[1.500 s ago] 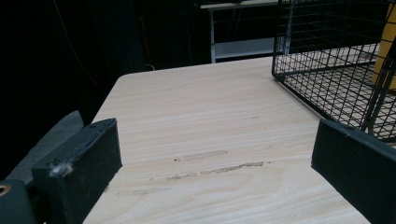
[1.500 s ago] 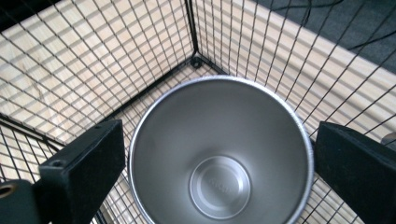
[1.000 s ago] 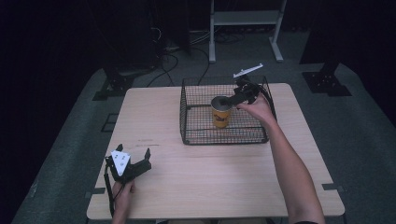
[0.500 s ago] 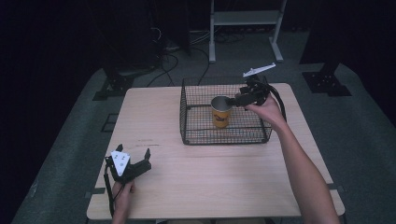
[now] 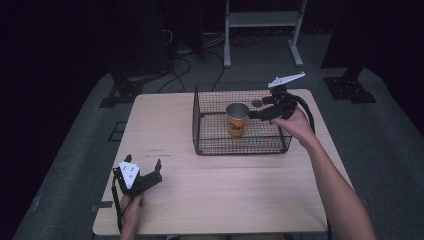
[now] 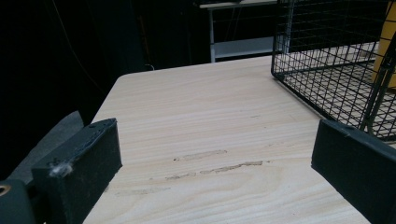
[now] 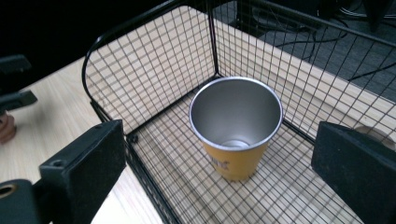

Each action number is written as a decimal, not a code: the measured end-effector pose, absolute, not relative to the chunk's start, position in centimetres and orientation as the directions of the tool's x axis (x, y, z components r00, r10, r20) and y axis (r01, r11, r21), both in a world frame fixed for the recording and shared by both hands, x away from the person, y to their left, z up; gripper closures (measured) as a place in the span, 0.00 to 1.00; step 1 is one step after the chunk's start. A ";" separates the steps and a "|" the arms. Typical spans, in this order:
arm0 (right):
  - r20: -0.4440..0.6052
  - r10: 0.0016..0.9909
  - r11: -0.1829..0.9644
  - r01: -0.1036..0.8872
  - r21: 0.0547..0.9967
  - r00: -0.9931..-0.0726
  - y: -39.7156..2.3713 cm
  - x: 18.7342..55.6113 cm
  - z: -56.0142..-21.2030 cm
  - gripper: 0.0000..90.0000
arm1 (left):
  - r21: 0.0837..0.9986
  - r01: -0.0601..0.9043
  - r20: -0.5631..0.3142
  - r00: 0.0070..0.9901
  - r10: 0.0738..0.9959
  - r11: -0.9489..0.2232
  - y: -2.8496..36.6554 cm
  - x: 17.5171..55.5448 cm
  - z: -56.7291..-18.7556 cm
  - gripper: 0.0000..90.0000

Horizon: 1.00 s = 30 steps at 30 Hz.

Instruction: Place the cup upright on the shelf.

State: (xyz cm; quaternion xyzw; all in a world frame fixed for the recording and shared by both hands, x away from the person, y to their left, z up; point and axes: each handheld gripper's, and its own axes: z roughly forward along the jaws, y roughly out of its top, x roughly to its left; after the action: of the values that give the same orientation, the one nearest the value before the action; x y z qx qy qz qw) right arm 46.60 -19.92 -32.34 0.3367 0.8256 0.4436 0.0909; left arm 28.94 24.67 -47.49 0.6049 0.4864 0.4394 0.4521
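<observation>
Step in hand looks like cup pickup or release inside basket. Cup (image 7: pixel 236 128) upright on wire basket (image 5: pixel 210 145) floor, centre. Best approach: keep right gripper (image 5: pixel 256 114) level, jaws straddling rim, clear of mesh. Right gripper jaws wide apart, holding nothing, just beside cup. Left gripper (image 5: pixel 145 171) jaws wide too, empty, resting low on table (image 5: pixel 240 200), well apart from basket.

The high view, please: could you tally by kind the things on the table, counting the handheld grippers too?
Wire baskets: 1
Cups: 1, orange with a metal inside, upright in the basket
Grippers: 2, left gripper and right gripper, both open
Total: 4
</observation>
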 end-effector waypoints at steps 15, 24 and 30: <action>0.147 0.603 0.415 0.465 0.782 -0.784 -20.5 44.2 -33.1 0.03 | 0.974 0.191 0.093 0.142 0.985 -0.120 24.7 28.9 -47.5 0.01; 0.161 0.600 0.403 0.469 0.785 -0.784 -21.5 43.2 -33.8 0.03 | 0.974 0.191 0.094 0.142 0.985 -0.121 24.6 28.9 -47.5 0.01; 0.175 0.598 0.389 0.475 0.789 -0.782 -22.2 42.5 -34.5 0.03 | 0.974 0.191 0.094 0.143 0.985 -0.121 24.7 28.9 -47.5 0.01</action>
State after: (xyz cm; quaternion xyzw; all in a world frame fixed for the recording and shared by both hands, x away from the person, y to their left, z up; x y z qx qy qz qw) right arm 42.53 -22.25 -34.49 0.3230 0.8306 0.4484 0.0690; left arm 28.93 24.66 -47.49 0.6060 0.4851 0.4396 0.4518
